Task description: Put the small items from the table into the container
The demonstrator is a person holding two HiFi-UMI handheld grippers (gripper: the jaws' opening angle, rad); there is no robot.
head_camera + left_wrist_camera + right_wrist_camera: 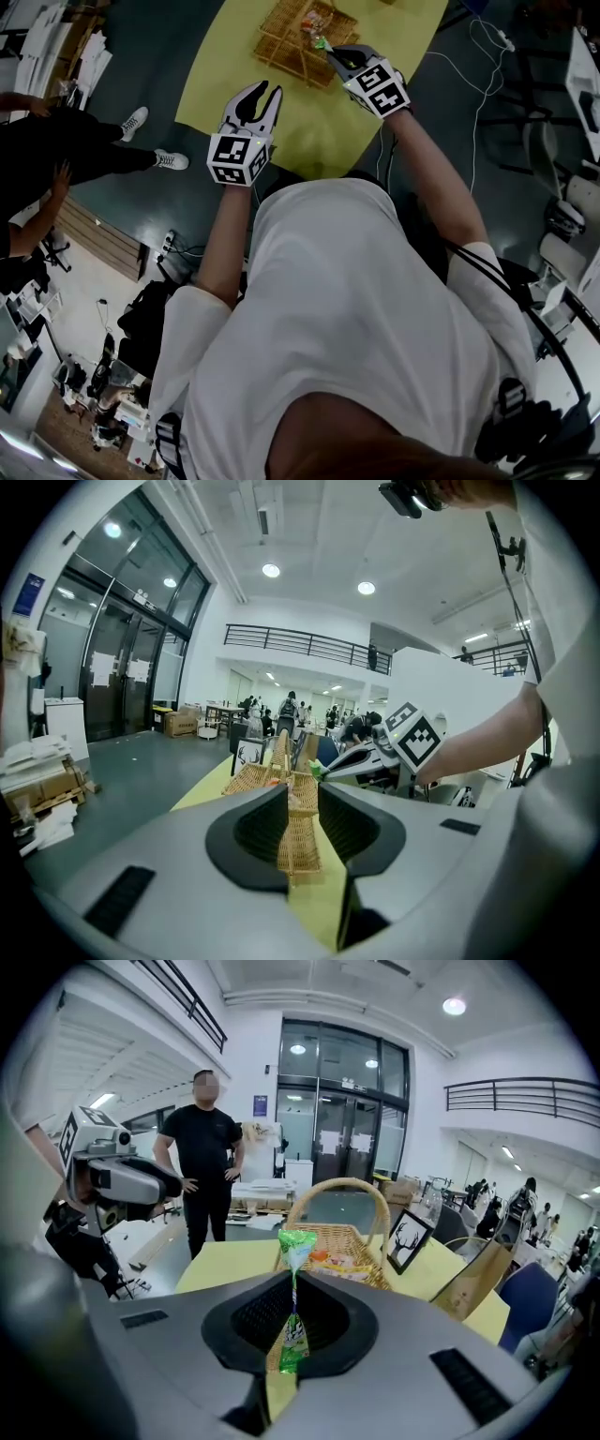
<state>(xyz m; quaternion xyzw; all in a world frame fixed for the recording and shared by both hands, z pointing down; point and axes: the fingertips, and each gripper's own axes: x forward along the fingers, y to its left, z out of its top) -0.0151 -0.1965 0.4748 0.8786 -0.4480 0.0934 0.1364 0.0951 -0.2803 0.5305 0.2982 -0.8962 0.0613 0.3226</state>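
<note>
A wicker basket (286, 39) with a handle stands on the yellow table (309, 131), with several snack packets inside it. My right gripper (334, 54) is shut on a thin green packet (293, 1330) and hangs just beside the basket's near right rim. In the right gripper view the packet's top (298, 1244) sticks up in front of the basket (352, 1239). My left gripper (262, 94) hovers open and empty over the table, nearer me and left of the right one. In the left gripper view the basket (281, 785) shows through the gap between the jaws, with the right gripper (328, 769) beside it.
A framed deer picture (409, 1241) and a brown paper bag (473, 1283) stand on the table beyond the basket. A person in black (206, 1176) stands past the table's far side. Another person's legs (94, 150) are on the floor to the left.
</note>
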